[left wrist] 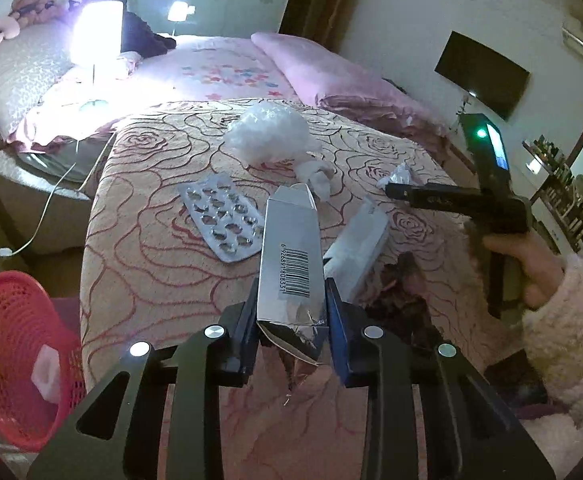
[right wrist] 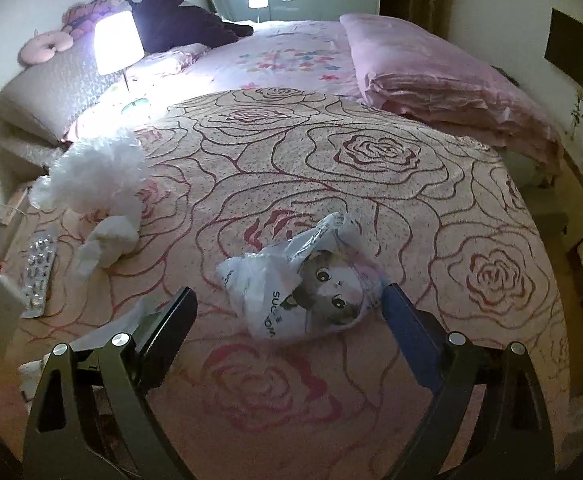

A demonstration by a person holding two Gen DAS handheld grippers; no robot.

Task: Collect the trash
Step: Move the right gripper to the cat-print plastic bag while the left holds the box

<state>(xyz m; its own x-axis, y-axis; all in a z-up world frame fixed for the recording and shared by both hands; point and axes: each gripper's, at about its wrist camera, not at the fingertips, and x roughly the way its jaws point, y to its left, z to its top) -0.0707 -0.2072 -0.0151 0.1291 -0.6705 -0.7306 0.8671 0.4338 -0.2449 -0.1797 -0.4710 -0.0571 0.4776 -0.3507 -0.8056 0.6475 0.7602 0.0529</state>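
The left hand-held gripper point(left wrist: 291, 320) was clamped on a flattened silver cardboard carton with a barcode point(left wrist: 291, 256), pinched near its torn lower end; thin and light, it looked likely to bend or slip if gripped harder. The right hand-held gripper point(right wrist: 289, 308) stood with its jaws wide apart on either side of a crumpled white plastic bag printed with a cat face point(right wrist: 311, 288), not touching it. That bag lay on the rose-patterned bedspread point(right wrist: 371, 184); soft and slippery, it seemed best pinched at its bunched middle. Farther off lay a silver blister pack point(left wrist: 221, 220), and beyond the bed's edge a red mesh basket point(left wrist: 11, 340).
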